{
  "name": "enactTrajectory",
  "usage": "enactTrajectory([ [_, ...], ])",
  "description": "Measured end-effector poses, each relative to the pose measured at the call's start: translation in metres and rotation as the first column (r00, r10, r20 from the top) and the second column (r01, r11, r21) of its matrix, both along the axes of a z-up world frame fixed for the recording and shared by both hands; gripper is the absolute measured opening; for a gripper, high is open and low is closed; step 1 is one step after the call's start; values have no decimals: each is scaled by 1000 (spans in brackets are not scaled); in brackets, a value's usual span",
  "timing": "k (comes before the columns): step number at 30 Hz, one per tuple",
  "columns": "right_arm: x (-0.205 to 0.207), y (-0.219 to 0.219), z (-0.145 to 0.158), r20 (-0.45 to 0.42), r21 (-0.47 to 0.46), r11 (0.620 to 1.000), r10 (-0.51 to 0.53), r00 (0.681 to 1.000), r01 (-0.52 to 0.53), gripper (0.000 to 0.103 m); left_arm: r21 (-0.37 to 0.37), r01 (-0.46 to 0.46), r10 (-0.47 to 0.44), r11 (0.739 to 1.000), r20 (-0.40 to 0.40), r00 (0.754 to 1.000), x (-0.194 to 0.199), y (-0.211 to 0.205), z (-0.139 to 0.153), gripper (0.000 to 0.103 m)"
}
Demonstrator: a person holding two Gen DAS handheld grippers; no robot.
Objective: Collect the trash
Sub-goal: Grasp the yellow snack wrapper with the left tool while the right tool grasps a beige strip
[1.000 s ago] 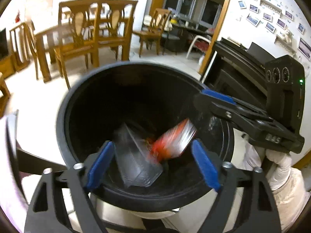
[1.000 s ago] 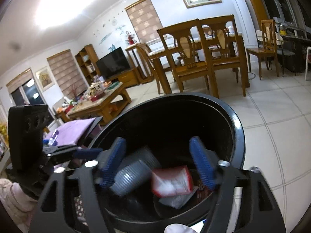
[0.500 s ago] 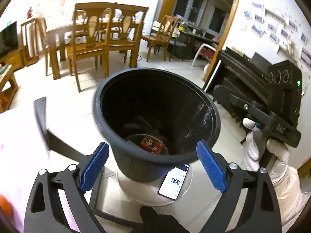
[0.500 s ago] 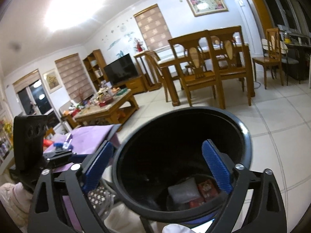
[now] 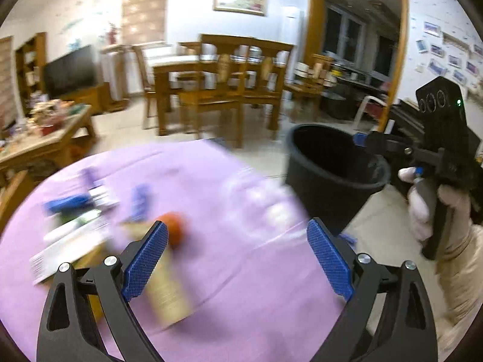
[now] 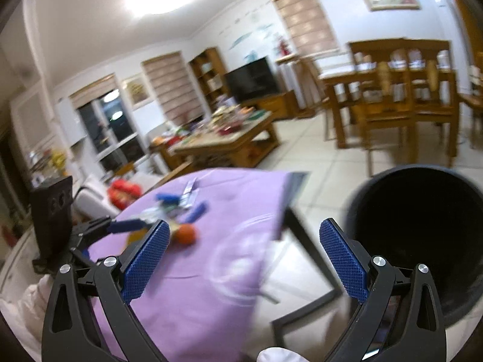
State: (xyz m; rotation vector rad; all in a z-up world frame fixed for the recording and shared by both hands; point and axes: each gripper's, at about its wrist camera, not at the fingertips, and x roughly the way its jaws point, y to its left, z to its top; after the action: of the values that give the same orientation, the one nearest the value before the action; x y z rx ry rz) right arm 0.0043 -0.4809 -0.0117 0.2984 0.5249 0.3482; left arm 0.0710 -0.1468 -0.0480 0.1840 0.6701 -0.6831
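Facing the table [image 5: 247, 286] now, both hand-held grippers are released w/ nothing between the pads; jaws have just been opening. Left hand-held gripper [image 5: 237, 264] sits over the purple cloth, right hand-held gripper [image 6: 244, 264] nearer the bin [image 6: 422, 241], which stands on the floor off the table's right edge. Remaining trash lies ahead-left of both: beige tube-like item [image 5: 169, 286] just beside the left pad [image 5: 145, 262], long axis running away from the camera; approx. 1 orange ball [image 5: 175, 232] behind it; 2–3 blue bits, 1 white flat pack — blur, count unsure. Left hand looks nearer the tube.
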Motion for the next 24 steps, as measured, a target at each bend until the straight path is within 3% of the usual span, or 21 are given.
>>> enactTrajectory([
  [5, 26, 78, -10, -96, 48, 991, 133, 986, -129, 97, 42, -115, 114, 992, 13, 993, 10, 74, -13, 92],
  [9, 47, 144, -26, -181, 37, 981, 195, 964, -192, 81, 94, -116, 116, 989, 1, 993, 30, 96, -26, 92],
  [13, 65, 183, -49, -273, 32, 979, 205, 940, -204, 69, 123, -56, 57, 991, -3, 998, 41, 97, -36, 91],
  [15, 72, 190, -59, -311, 25, 982, 186, 932, -187, 61, 142, -29, 31, 989, -12, 999, 45, 97, -44, 82],
  [20, 79, 202, -72, -342, 15, 985, 167, 925, -173, 55, 163, 9, -1, 987, -45, 999, 50, 91, -55, 71],
  [24, 82, 212, -73, -342, -34, 984, 153, 927, -175, 44, 171, 15, -4, 985, -64, 998, 54, 93, -61, 47],
])
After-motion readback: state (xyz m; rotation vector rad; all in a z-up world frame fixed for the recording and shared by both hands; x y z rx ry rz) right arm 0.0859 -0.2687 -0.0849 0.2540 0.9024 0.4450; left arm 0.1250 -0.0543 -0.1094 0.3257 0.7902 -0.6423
